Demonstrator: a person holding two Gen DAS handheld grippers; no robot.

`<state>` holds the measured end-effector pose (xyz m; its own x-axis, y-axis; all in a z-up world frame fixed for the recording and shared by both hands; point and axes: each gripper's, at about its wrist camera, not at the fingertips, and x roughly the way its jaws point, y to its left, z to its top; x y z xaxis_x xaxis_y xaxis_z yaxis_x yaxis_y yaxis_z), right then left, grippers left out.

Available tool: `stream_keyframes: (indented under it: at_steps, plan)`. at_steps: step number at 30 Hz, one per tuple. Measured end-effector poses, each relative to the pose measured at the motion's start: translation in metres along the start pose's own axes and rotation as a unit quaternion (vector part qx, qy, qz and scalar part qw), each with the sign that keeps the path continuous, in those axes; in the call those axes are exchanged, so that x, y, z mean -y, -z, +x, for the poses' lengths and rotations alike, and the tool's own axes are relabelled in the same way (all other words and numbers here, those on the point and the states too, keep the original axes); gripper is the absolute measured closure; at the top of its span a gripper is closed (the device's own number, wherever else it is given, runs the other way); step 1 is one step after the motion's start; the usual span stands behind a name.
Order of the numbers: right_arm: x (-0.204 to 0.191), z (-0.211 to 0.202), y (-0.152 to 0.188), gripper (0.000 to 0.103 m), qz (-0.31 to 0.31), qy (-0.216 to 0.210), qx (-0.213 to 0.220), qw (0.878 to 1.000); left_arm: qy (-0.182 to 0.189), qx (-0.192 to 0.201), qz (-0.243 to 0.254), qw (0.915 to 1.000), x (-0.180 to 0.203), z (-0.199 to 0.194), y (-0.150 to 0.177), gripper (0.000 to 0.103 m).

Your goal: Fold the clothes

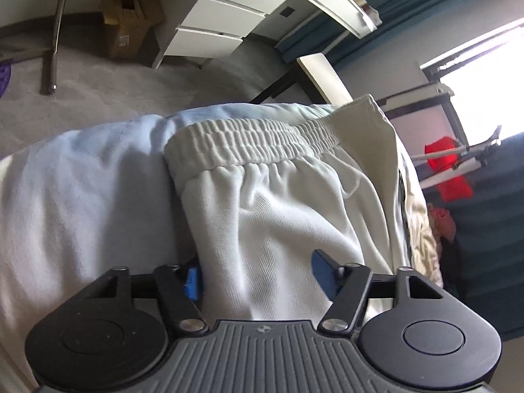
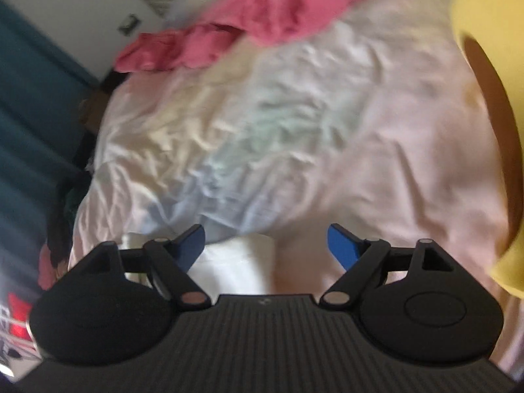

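Note:
White shorts [image 1: 281, 203] with a gathered elastic waistband [image 1: 249, 144] lie over pale bedding [image 1: 82, 196]. My left gripper [image 1: 258, 275] is down on the lower part of the shorts. The cloth bulges up between its blue pads [image 1: 322, 267]. The left pad sits against the cloth's folded edge, and the jaws stand half apart, not pinched tight. In the blurred right wrist view, my right gripper [image 2: 267, 245] hangs wide open above the wrinkled sheet [image 2: 262, 124]. A white piece of cloth [image 2: 235, 265] lies just under it, and nothing is between its fingers.
A pink garment [image 2: 249, 19] lies at the far end of the bed. A person's yellow sleeve [image 2: 491, 9] and arm are at the right. Beyond the bed are white drawers [image 1: 216, 23], a cardboard box [image 1: 131, 19], teal curtains [image 1: 425, 3] and a rack with a red cloth [image 1: 448, 170].

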<state>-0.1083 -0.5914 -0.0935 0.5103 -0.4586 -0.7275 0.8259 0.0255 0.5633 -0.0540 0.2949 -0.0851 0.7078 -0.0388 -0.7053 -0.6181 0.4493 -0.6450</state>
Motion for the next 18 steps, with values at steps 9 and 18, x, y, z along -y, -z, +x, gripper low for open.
stream_keyframes:
  at_steps: [9, 18]
  plan:
    - [-0.003, 0.024, 0.015, 0.046, 0.025, -0.036, -0.072, 0.996, 0.008, -0.011, 0.002, 0.9999, -0.005, 0.013, -0.006, 0.05]
    - [-0.004, 0.06, 0.014, 0.075, 0.04, -0.006, -0.083, 0.996, 0.001, -0.006, 0.004, 1.0, -0.003, 0.022, -0.006, 0.062]
